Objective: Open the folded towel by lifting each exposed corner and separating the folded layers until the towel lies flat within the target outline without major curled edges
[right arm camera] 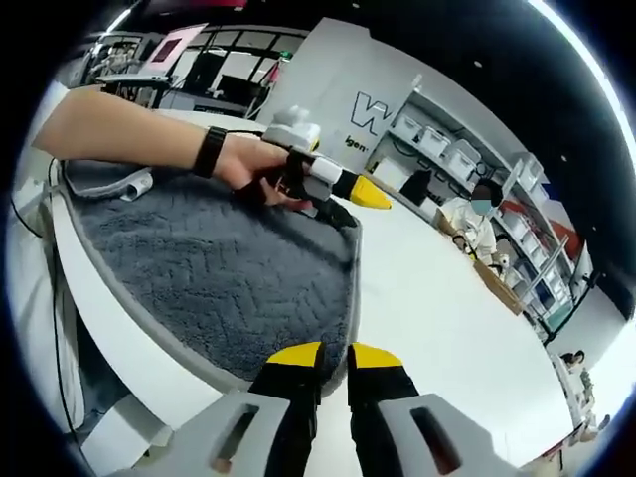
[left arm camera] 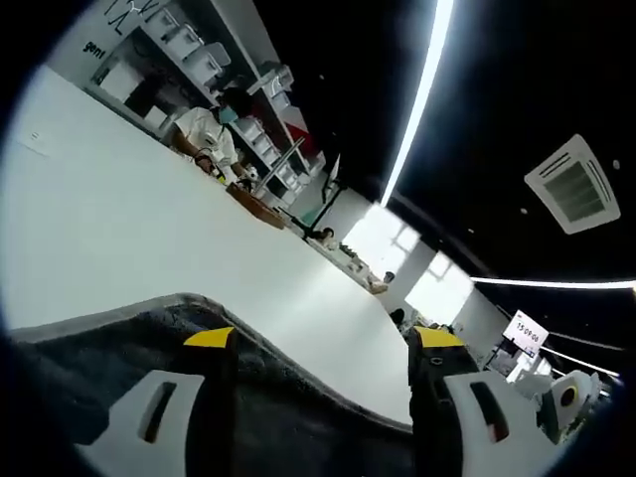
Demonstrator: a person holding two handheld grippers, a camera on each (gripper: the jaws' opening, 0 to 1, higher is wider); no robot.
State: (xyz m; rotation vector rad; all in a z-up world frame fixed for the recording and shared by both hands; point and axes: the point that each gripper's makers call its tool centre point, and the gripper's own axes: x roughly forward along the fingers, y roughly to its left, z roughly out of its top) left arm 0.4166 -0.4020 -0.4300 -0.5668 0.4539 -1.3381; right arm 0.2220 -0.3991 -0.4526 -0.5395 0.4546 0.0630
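- Left gripper view:
  - Left gripper (left arm camera: 323, 343) is sitting wide open, jaws far apart, yellow tips up, nothing between them.
  - Towel (left arm camera: 119, 343), dark grey with a pale hem, is lying on the white table (left arm camera: 149, 219) right under and between the jaws; its hem is running across just ahead of the tips.
  - Cannot tell whether the jaws are touching the pile.
  - A person in white (left arm camera: 207, 134) is sitting at the table's far side, near shelves of bins (left arm camera: 189, 45).
  - A ceiling light strip (left arm camera: 417, 99) and a vent (left arm camera: 578, 184) are showing overhead.

- Right gripper view:
  - Right gripper (right arm camera: 333, 360) is sitting with its jaws almost together, only a thin gap between the yellow tips.
  - The tips are sitting at the towel's (right arm camera: 219, 268) near hem; cannot tell if they are pinching that edge or just resting beside it.
  - Towel is lying spread on the table (right arm camera: 437, 308), chevron pile up, reaching from the right gripper back to the left one.
  - Left gripper (right arm camera: 348, 194) is coming in from the left, held in a hand (right arm camera: 248, 164) wearing a black wristband (right arm camera: 209, 151); it is hovering at the towel's far corner, yellow tip pointing out past the hem.
  - A small label (right arm camera: 134, 186) is lying at the towel's far left edge.
  - Person in white (right arm camera: 477, 224) and shelves (right arm camera: 447, 149) are showing beyond the table.
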